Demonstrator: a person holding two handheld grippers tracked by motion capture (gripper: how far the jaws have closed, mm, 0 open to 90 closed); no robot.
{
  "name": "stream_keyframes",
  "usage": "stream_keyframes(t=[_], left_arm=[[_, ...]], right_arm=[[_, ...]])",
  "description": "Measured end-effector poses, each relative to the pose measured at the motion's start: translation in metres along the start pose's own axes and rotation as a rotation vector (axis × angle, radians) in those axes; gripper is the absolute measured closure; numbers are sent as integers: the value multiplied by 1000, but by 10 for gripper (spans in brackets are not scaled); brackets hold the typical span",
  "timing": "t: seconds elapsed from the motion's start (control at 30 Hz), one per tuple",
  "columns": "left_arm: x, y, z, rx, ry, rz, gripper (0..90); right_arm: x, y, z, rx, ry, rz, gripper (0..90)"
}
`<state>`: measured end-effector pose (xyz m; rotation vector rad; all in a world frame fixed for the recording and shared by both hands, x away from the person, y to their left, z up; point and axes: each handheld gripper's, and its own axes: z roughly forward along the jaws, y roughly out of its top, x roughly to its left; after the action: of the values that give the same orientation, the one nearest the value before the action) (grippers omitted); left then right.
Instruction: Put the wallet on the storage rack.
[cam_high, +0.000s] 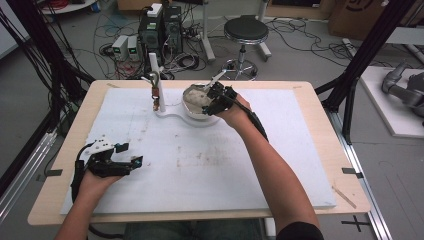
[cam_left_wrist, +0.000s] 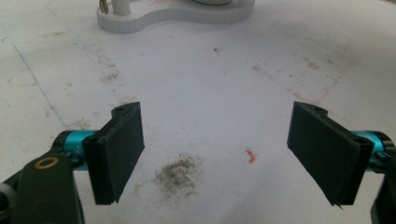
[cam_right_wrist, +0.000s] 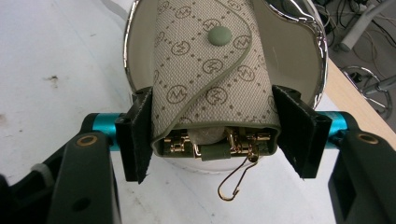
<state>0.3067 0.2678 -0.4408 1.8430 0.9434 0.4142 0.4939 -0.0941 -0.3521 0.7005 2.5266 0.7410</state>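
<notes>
The right tongs (cam_right_wrist: 212, 135) squeeze a small patterned pouch (cam_right_wrist: 210, 70) from both sides. The pouch lies in the shiny bowl (cam_right_wrist: 317, 51) at the far side of the table (cam_high: 75, 125). A little gold hook (cam_right_wrist: 236, 179) hangs out of its near end. I think the job now is to lift the pouch out. Go straight up and slowly, so the hook does not catch the bowl's rim. The left tongs (cam_left_wrist: 215, 149) are spread wide and hold nothing, well away from the bowl.

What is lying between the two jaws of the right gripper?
In the right gripper view, a beige monogram key pouch sits between the right gripper's jaws, both touching its sides, over a chrome-rimmed bowl. A gold hook hangs beneath.
</notes>
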Motion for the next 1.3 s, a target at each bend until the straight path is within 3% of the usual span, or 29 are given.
stream_keyframes(t=[0.57,0.77,0.8,1.03,1.3], left_arm=[[0,0,-1,1,8,0,187],[0,0,-1,4,5,-1,187],[0,0,-1,2,6,-3,187],[0,-1,-1,-1,5,-3,187],[0,3,-2,-15,6,4,187]], right_arm=[[1,3,8,6,-17,13,349],[-1,2,5,-2,-27,19,304],[-2,2,2,-15,-31,29,267],[-3,-2,-14,-56,-24,54,231],[1,-7,-36,-89,-26,49,219]])
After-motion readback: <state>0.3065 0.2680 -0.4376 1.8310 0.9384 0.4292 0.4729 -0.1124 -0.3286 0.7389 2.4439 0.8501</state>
